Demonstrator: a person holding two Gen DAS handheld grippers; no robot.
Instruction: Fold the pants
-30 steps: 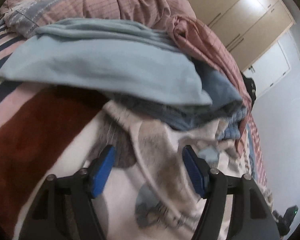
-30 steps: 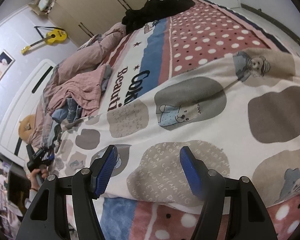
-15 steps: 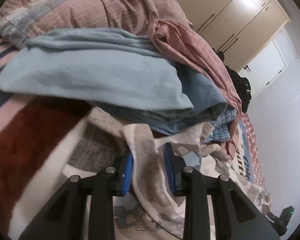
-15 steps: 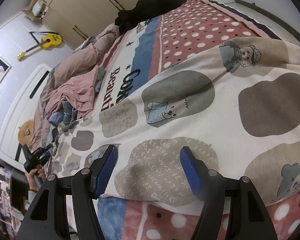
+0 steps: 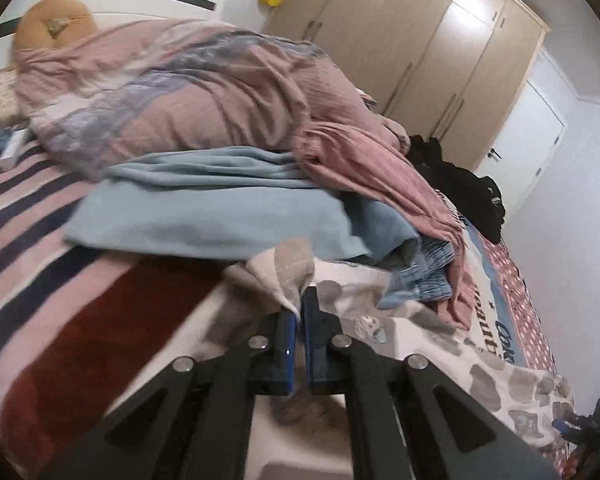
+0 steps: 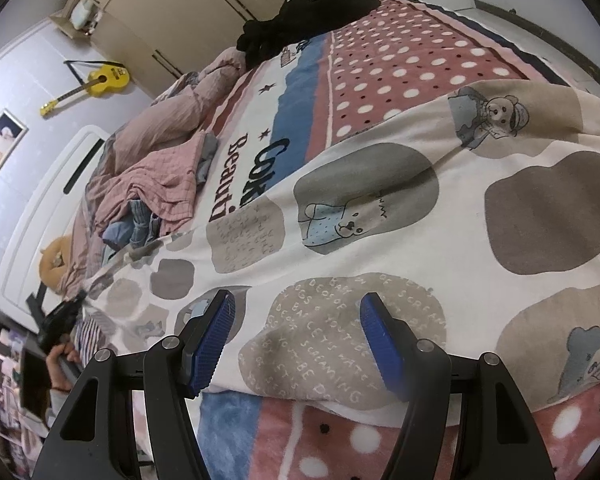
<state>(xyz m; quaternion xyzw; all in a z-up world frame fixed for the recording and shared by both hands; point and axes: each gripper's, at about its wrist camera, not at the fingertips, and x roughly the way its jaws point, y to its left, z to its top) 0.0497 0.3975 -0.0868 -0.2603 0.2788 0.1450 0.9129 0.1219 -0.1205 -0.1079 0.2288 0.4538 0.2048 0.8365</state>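
One bed [image 6: 400,60] fills the room, and one pair of patterned pants [image 6: 452,216] lies spread over its near part. The left gripper [image 5: 301,300] is clamped on a raised fold of them; the right gripper [image 6: 296,320] hovers with jaws apart, perhaps touching the cloth.

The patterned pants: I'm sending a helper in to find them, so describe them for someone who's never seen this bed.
On the polka-dot bedspread, beside the crumpled pink bedding, lie cream pants. Grey blobs and cartoon bears cover only them.
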